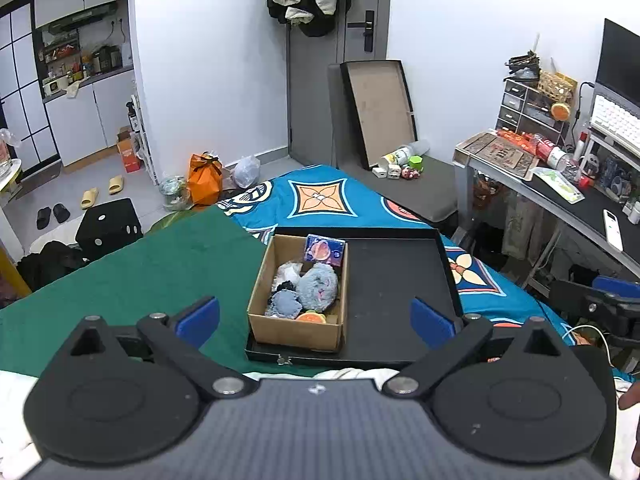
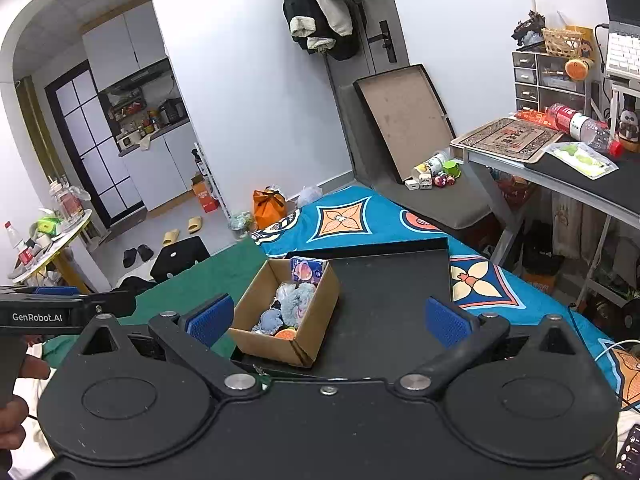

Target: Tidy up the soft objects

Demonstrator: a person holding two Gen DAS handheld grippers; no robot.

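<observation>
Plush toys [image 1: 316, 290] heaped inside cardboard box [image 1: 294, 330] on black tray [image 1: 392, 280]. Left gripper [image 1: 316, 320] fingers wide, empty. Right gripper [image 2: 328, 320] fingers likewise wide, empty.

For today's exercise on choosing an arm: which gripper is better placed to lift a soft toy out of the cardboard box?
Probably the left gripper. In its view the cardboard box sits between its open fingers; for the right gripper the box lies toward its left finger. Both are empty.
</observation>
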